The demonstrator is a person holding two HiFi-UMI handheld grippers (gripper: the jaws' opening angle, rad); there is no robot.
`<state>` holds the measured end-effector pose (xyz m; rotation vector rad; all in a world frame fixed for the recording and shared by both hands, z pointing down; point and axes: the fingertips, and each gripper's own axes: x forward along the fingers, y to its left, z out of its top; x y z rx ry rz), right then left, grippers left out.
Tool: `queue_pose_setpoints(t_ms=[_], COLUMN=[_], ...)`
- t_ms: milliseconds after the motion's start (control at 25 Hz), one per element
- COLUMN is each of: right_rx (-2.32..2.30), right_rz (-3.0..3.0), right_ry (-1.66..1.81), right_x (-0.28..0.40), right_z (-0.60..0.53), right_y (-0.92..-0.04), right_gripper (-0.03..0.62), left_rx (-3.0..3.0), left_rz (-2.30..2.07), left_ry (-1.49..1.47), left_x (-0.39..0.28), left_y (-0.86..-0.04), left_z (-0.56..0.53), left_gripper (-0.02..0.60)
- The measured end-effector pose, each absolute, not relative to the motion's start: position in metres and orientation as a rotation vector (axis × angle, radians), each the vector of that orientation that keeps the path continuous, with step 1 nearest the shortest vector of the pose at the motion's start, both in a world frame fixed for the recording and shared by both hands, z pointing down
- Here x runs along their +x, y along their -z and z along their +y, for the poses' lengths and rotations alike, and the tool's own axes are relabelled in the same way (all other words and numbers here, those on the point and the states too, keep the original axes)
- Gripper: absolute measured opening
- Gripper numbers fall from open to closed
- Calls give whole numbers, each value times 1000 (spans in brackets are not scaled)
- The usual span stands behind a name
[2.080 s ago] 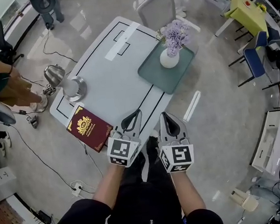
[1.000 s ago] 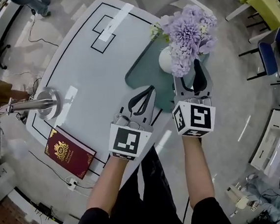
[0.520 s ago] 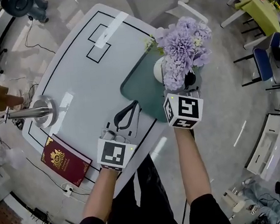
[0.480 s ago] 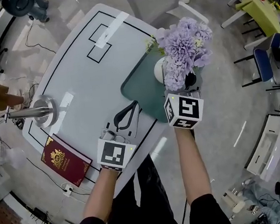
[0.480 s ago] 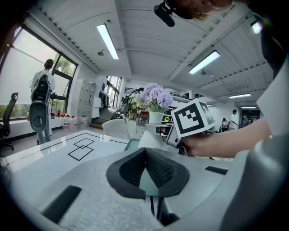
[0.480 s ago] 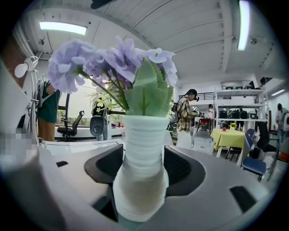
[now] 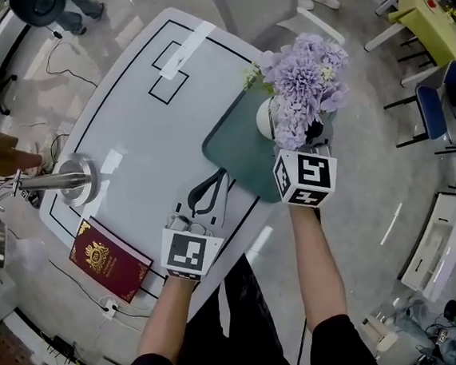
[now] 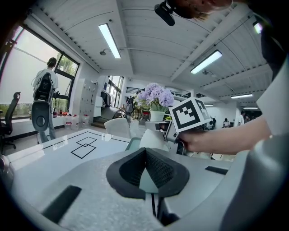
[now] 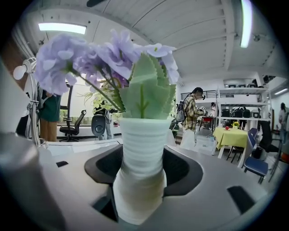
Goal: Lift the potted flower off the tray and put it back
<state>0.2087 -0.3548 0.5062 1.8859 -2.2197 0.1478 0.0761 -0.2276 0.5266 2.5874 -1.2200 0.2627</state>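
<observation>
Where two seconds ago both grippers hung at the near edge of the worktop point(image 7: 135, 130), well short of the tray point(image 7: 237, 149), the head view now shows the right gripper point(image 7: 312, 135) pushed in under the purple blooms of the potted flower point(image 7: 302, 74). The white pot appears still seated at the far right end of the green tray. The left gripper point(image 7: 219, 175) has come forward only a little and sits over the worktop just beside the tray's near corner. In the left gripper view its dark pads meet at the tips with nothing between them, and the potted flower stands beyond, with the other hand beside it. In the right gripper view the ribbed white pot fills the gap between the jaws, which stand wide on either side of its neck without clearly pressing on it. The reach looks finished, so squeezing and lifting are likely what comes next.
</observation>
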Motion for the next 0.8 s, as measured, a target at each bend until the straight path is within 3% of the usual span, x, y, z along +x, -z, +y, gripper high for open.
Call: queue_pose_setpoints(t_ms=[360, 800], right_rx=[1826, 1824], right_rz=[-2244, -2273], right_ry=[-133, -142], right_x=[199, 175], right_z=[-335, -268], right_y=[-484, -386], right_gripper=[267, 267], left_rx=[2612, 2694], left_rz=[-1260, -1295], left_ry=[-254, -185], left_x=[61, 53], left_y=[-509, -435], left_z=[-232, -217], left_gripper=[6, 6])
